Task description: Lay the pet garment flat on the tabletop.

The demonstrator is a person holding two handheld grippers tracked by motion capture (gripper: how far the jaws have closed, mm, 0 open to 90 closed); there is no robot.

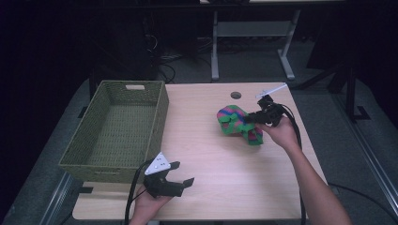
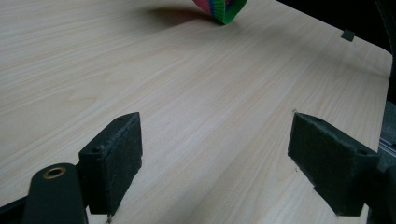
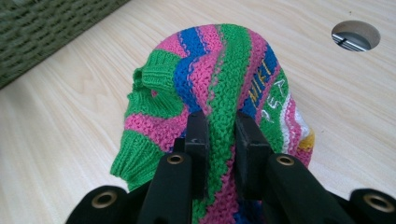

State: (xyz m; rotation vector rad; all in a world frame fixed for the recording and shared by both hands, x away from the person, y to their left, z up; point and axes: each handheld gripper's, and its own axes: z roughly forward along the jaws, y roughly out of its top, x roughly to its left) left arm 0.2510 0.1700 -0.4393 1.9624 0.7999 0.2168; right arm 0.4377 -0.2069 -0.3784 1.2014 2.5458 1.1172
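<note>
One striped green, pink and blue knitted garment [image 1: 237, 123] hangs pinched in the right gripper [image 1: 253, 119] above the pale wooden table [image 1: 206, 154], right of one green woven basket [image 1: 117, 131]. The left gripper [image 1: 180, 173] is spread near the front edge. The right gripper view shows yellow lettering.

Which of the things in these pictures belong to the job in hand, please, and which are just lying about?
Part of the job:
- knitted striped garment, pinched in the right gripper
- green woven basket, the likely place for it
- left gripper, jaws open, waiting over the table

Just lying about:
- cable hole in the tabletop
- desk legs behind
</note>
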